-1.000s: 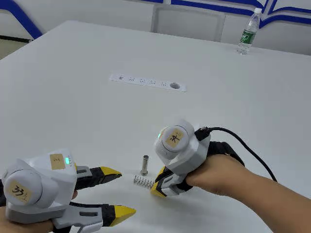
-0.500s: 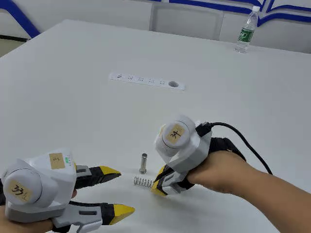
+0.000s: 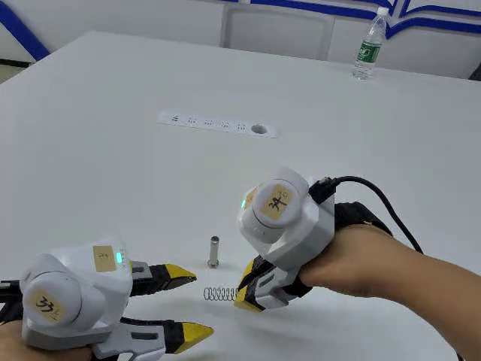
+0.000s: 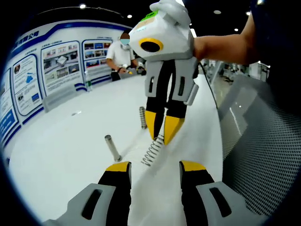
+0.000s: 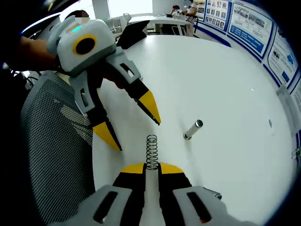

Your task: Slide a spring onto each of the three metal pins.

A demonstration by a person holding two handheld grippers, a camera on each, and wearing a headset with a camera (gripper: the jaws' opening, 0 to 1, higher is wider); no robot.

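A short metal pin [image 3: 214, 252] stands upright on the white table [image 3: 113, 165]. Just in front of it, my right gripper [image 3: 243, 298] is shut on one end of a small coil spring [image 3: 219, 294], which sticks out to the left, low over the table. In the right gripper view the spring [image 5: 151, 149] juts out past the shut jaws, with the pin [image 5: 193, 129] to its right. My left gripper [image 3: 192, 304] stands open at the lower left, its tips near the spring's free end. The left gripper view shows the spring [image 4: 153, 150] and two pins [image 4: 112, 147] [image 4: 142, 117].
A white power strip [image 3: 218, 125] lies in the table's middle, farther back. A water bottle [image 3: 366, 45] stands at the far right edge. A mesh chair [image 5: 51, 141] sits beside the table near me. A black cable [image 3: 376, 199] trails from the right gripper.
The head camera has shifted. My right gripper, still holding the spring, has drawn slightly back from the pin towards me. The left gripper has edged right, nearer the spring.
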